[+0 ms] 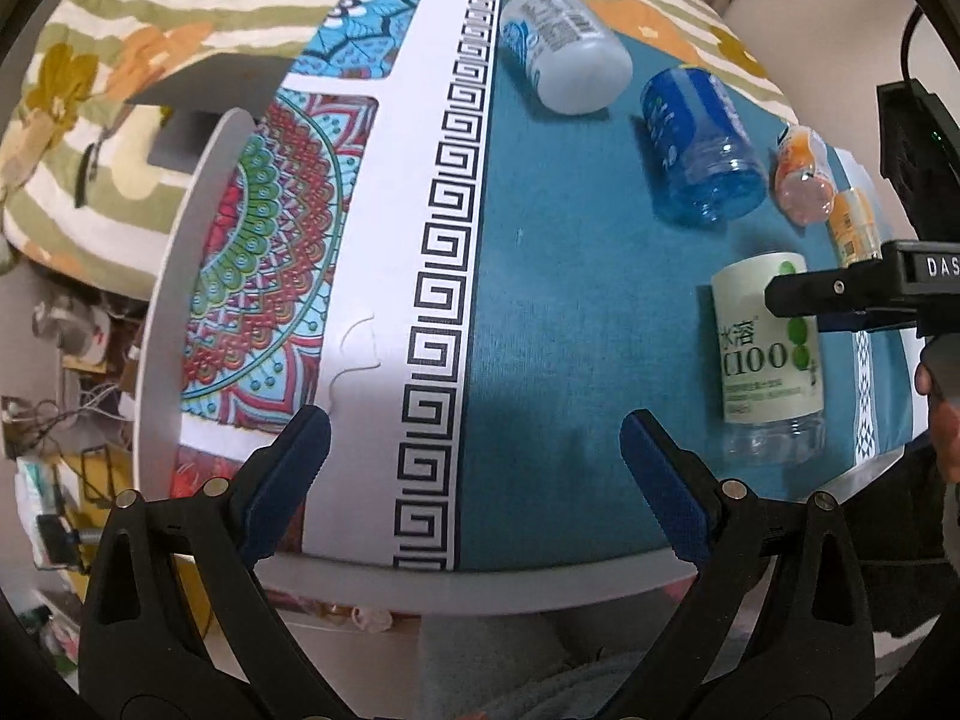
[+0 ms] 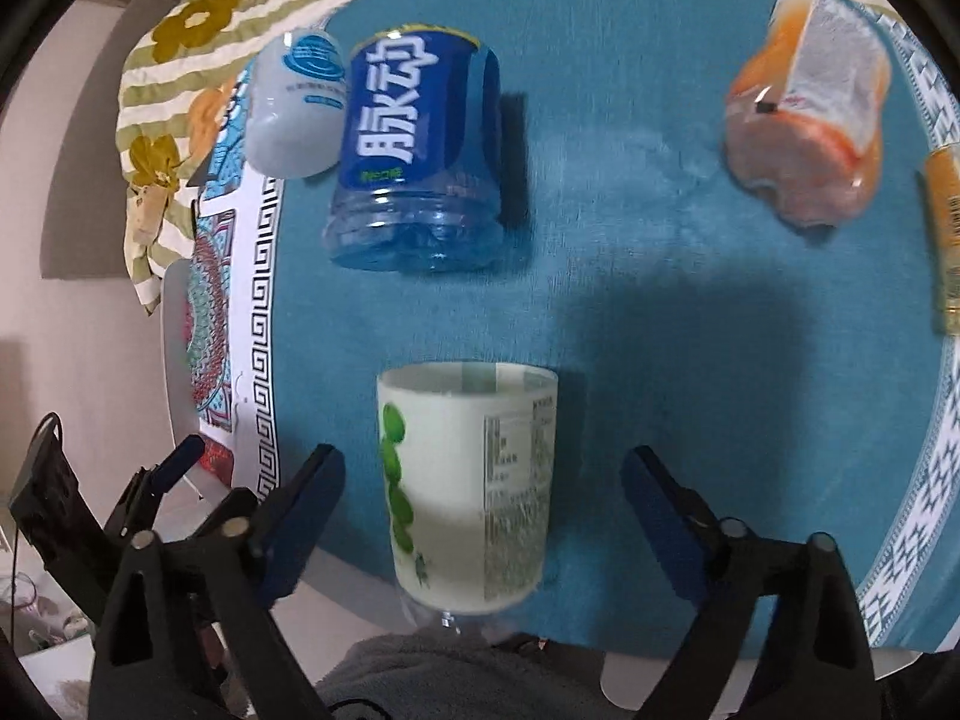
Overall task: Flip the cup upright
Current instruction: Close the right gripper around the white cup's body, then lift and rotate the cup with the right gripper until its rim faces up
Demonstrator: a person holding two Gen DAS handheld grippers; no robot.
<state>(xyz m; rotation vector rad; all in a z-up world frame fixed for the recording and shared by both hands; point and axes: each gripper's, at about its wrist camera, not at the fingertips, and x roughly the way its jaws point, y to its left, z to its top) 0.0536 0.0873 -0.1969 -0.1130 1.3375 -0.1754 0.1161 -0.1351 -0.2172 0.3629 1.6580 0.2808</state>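
A cup cut from a clear bottle, with a pale green "C100" label (image 2: pixel 468 486) (image 1: pixel 765 342), stands upside down on the teal cloth, rim on the cloth and base up. My right gripper (image 2: pixel 483 516) is open, its blue pads either side of this cup without touching it; one of its fingers (image 1: pixel 840 294) shows against the cup in the left wrist view. My left gripper (image 1: pixel 474 480) is open and empty over the cloth near the front edge, left of the cup.
Other cut-bottle cups stand inverted on the cloth: a blue one (image 2: pixel 414 162) (image 1: pixel 699 144), a white one (image 2: pixel 297 114) (image 1: pixel 564 48), an orange one (image 2: pixel 807 108) (image 1: pixel 801 174) and a small yellow one (image 2: pixel 945 240) (image 1: pixel 855 228). The white table edge (image 1: pixel 480 588) is near. A flowered blanket (image 1: pixel 120 60) lies behind.
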